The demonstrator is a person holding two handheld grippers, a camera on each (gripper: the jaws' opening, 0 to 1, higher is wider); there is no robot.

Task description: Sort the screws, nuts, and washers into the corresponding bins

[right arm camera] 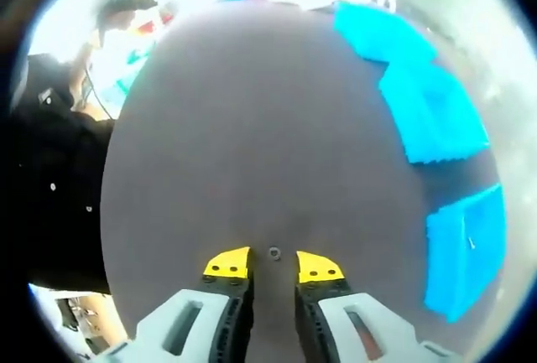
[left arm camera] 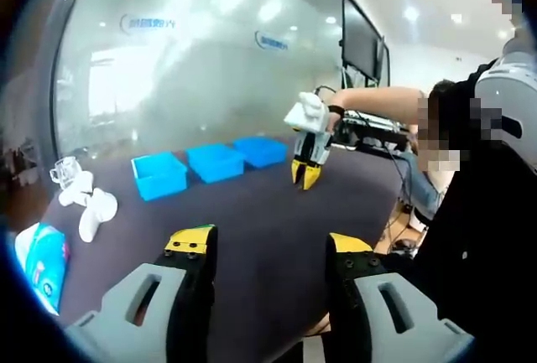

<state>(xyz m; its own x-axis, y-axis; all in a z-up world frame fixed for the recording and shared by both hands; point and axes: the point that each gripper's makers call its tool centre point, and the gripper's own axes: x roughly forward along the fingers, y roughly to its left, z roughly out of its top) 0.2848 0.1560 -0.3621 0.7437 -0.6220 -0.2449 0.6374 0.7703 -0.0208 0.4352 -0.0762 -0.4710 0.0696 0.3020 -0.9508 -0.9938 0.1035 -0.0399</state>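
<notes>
Left gripper view: left gripper [left arm camera: 266, 246] hovered over the dark table [left arm camera: 252, 229], jaws spread wide, nothing between them. Three blue bins [left arm camera: 214, 162] sat in a row at the far side of the table. Right gripper [left arm camera: 305, 175] hung tip-down near the rightmost bin, close to the tabletop, held by a person's hand; whether it touched the surface could not be told. White controllers [left arm camera: 91, 204] and a blue packet [left arm camera: 40, 262] lay at the left edge, well apart from the bins.

Right gripper view: right gripper [right arm camera: 273, 265] pointed down at the table, jaws nearly closed with a narrow gap. A small ring-shaped part, likely a nut [right arm camera: 274, 253] or washer, too small to be sure, lay on the table right between the tips. Jaws looked not yet clamped on it. The bins ran along the right side; a small pale thing showed in the nearest one, too small to name.

Judgement: the nut should be light, rigid, metal, smooth and flat, so apt to slip or flick away. Best pinched across its outer edge, tips low against the table, squeezing gently.
</notes>
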